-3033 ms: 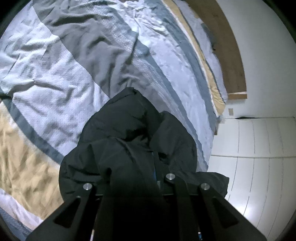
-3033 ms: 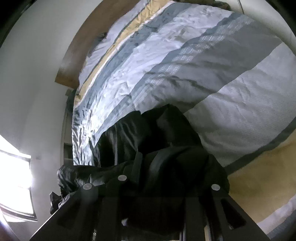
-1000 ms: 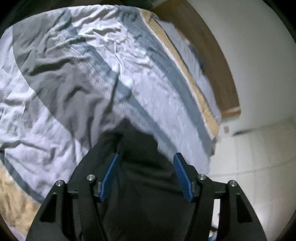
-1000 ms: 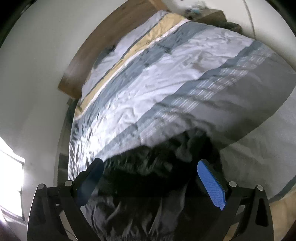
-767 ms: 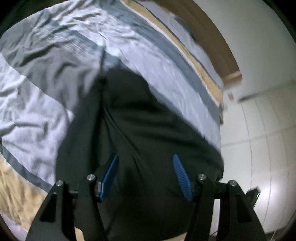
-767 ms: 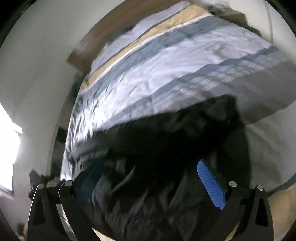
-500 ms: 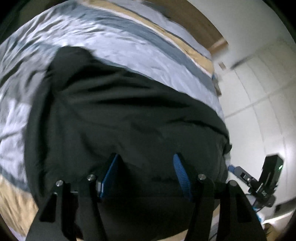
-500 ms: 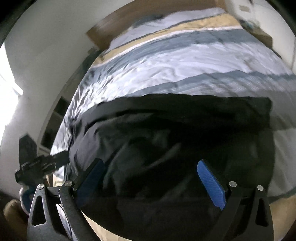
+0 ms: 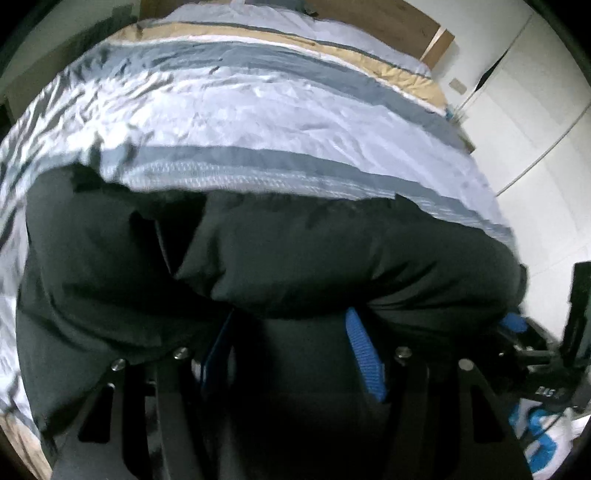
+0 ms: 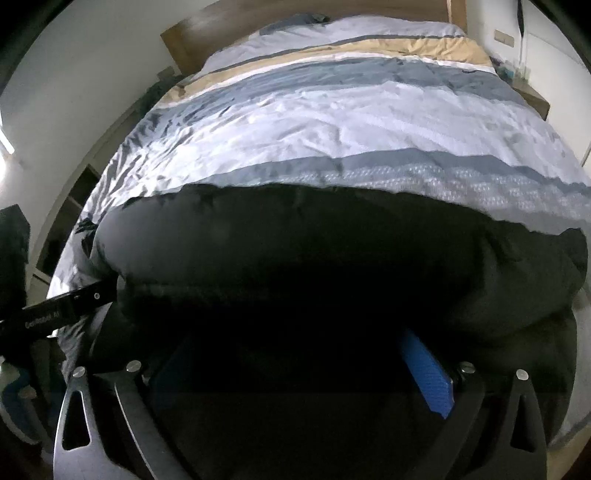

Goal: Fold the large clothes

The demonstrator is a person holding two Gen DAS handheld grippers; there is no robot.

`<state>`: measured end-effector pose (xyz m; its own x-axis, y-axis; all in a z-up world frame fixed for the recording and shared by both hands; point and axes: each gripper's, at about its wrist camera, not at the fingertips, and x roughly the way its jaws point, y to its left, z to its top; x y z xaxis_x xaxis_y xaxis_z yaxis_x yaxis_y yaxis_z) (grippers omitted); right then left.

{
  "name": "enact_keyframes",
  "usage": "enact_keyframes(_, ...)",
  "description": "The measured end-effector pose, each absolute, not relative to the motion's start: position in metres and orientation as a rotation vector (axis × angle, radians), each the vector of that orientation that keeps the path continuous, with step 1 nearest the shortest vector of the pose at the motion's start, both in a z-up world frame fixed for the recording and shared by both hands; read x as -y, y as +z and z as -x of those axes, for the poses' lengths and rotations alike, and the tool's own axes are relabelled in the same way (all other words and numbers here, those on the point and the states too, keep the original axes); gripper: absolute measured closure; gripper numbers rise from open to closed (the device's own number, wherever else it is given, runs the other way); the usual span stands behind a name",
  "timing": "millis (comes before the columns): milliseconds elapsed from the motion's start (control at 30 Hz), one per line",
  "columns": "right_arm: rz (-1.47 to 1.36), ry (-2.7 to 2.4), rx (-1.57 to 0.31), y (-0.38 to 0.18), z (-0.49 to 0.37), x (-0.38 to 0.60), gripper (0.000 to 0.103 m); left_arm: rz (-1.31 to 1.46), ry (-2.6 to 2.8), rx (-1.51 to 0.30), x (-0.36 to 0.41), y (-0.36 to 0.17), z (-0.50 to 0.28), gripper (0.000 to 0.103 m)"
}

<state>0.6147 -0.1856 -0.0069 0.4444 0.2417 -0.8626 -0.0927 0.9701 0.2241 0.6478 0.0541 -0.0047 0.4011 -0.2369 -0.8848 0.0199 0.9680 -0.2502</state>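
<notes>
Bed (image 9: 280, 107): striped duvet (image 10: 332, 122), wooden headboard (image 10: 280, 16) at far end.
Black jacket (image 9: 314, 254): spread across the bed's near edge.
Left gripper (image 9: 291, 347): jaws spread, fabric lying between them.
Right gripper (image 10: 295, 373): jaws spread wide over fabric.

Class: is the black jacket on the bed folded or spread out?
Spread out: the black jacket lies wide across the striped duvet, not a compact bundle.

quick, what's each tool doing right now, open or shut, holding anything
Left tool: open, pads apart around a fold of the black jacket, not clamped.
Right tool: open, black jacket bulging between the pads, not clamped.
</notes>
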Motion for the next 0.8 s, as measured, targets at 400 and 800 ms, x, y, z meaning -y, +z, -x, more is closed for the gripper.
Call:
enact_keyframes(400, -0.154, 0.171, -1.098, -0.046, -0.669, 0.196, 0.0, 0.077, -0.07, -1.077, -0.031, -0.036, -0.694, 0.034)
enact_keyframes(800, -0.131, 0.15, -1.119, -0.063, -0.688, 0.193, 0.0, 0.059, -0.057, -1.073, -0.03, -0.049, -0.707, 0.03)
